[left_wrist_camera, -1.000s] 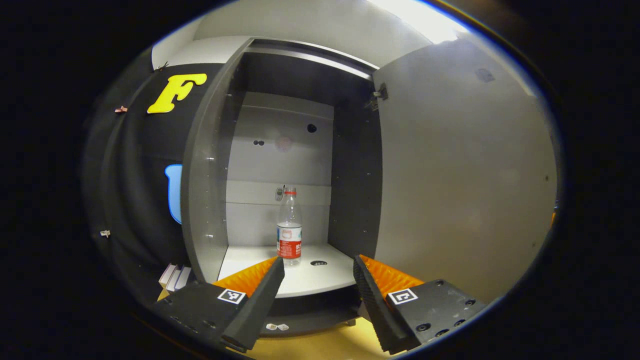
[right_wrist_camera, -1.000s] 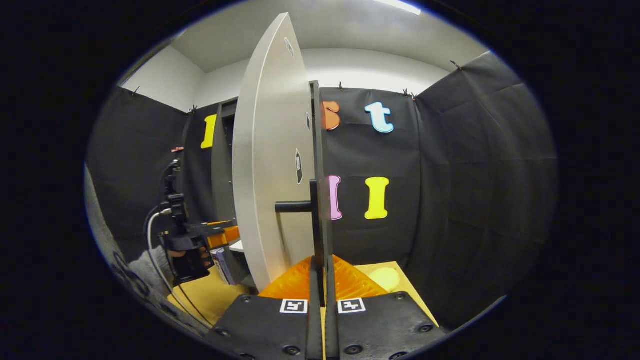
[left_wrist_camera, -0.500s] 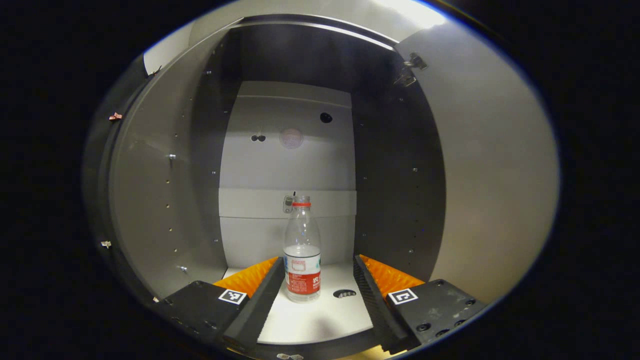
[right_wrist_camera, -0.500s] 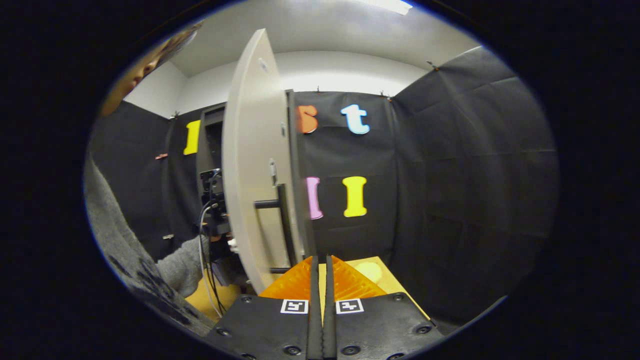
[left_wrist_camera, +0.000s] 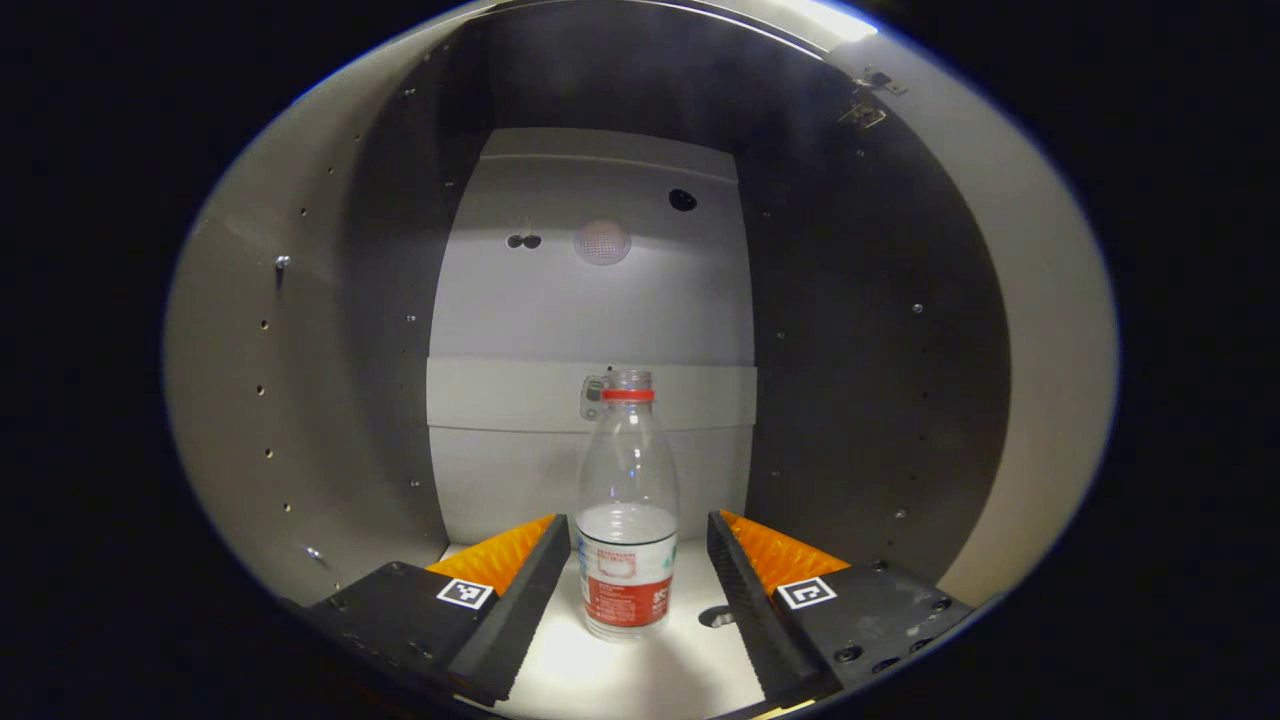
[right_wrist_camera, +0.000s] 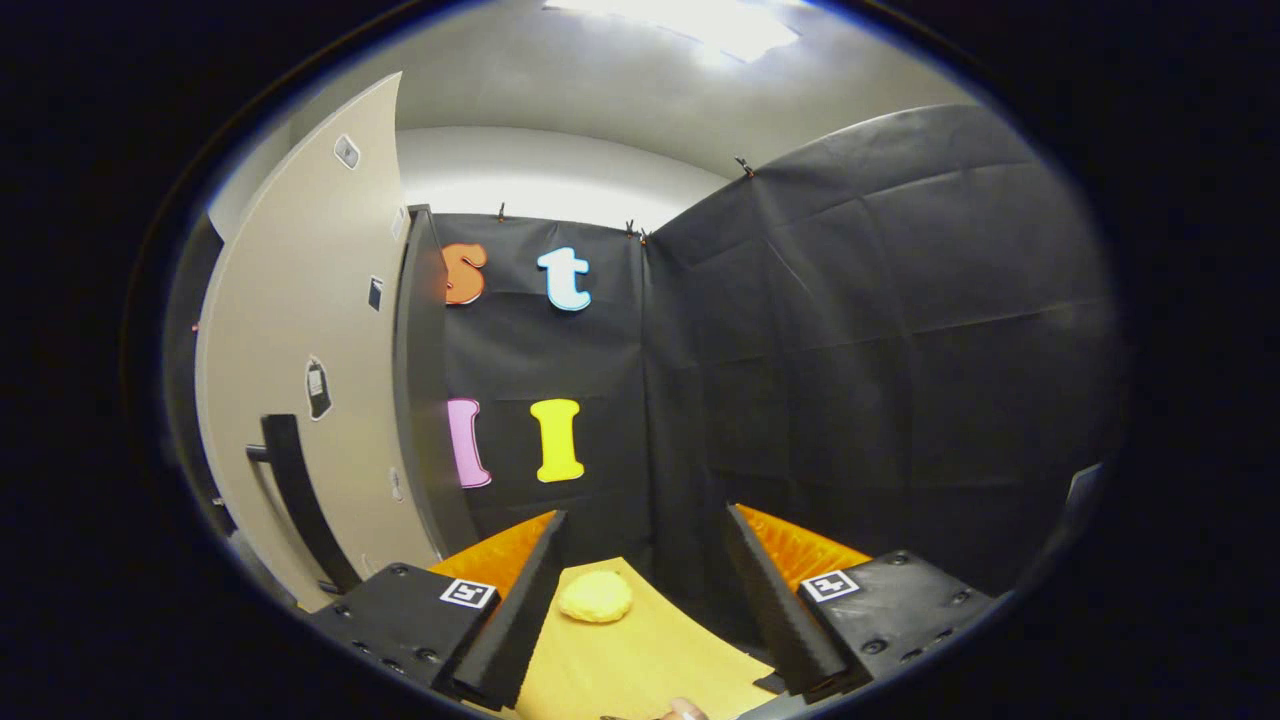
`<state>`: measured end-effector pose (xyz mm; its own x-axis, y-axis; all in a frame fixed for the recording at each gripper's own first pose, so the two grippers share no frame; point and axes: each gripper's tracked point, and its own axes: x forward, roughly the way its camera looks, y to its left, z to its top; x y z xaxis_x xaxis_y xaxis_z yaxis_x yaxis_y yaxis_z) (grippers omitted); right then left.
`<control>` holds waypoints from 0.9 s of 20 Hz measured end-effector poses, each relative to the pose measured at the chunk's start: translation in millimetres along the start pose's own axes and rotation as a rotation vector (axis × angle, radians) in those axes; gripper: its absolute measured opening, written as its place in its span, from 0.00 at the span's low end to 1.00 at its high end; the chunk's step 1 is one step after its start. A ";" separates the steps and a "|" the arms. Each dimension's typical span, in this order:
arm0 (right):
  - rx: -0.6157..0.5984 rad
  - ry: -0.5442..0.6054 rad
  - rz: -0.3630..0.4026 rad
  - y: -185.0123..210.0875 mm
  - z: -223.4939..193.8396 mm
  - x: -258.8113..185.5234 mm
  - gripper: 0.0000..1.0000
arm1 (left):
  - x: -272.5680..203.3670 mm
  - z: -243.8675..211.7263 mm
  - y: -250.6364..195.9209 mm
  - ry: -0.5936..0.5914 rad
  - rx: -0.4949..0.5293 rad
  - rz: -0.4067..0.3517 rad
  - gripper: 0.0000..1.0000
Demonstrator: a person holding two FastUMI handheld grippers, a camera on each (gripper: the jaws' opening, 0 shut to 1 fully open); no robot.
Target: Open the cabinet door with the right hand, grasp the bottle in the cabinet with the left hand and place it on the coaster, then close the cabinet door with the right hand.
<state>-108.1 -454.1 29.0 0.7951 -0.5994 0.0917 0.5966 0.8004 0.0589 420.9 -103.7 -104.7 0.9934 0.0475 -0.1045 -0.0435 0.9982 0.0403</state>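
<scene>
In the left gripper view I see the cabinet interior (left_wrist_camera: pixel 590 300) close up. The bottle (left_wrist_camera: pixel 627 520) stands upright on the cabinet floor, between the 2 fingers of my left gripper (left_wrist_camera: pixel 638 590), whose jaws are spread with a gap on each side of the bottle — no contact.

The right gripper view shows the outside instead: the open cabinet door (right_wrist_camera: pixel 300 380) with its dark handle (right_wrist_camera: pixel 300 500) at the left, the tabletop (right_wrist_camera: pixel 640 650) below, and a round yellow coaster (right_wrist_camera: pixel 595 597) lying on it just ahead of my right gripper (right_wrist_camera: pixel 640 600). Its jaws are spread and hold nothing.

Against 0.5 s ago: the left gripper has moved deeper into the cabinet, and the bottle now sits between its fingers. The right gripper's jaws, then pressed together beside the door, have opened and swung away from the handle.
</scene>
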 end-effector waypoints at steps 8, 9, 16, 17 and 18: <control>0.034 -0.044 -0.008 -8.0 8.5 24.7 0.97 | 37.0 -12.8 5.7 0.029 -0.002 0.011 0.88; 0.042 -0.059 -0.012 -8.8 12.3 26.8 0.97 | 41.1 -13.3 6.4 0.030 -0.001 0.012 0.88; -0.021 -0.142 -0.018 -7.8 27.2 19.2 0.97 | 47.1 -19.4 3.6 0.055 -0.026 -0.006 0.81; -0.025 -0.133 -0.020 -7.8 25.2 16.9 0.97 | 43.2 -16.1 2.7 0.050 -0.036 -0.014 0.79; -0.023 -0.122 -0.018 -6.7 23.9 14.4 0.97 | 37.2 -13.7 0.8 0.046 -0.039 -0.025 0.79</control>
<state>-103.3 -467.9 53.7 0.7656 -0.6075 0.2115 0.6144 0.7880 0.0394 456.3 -100.6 -122.2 0.9883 0.0233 -0.1504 -0.0238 0.9997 -0.0017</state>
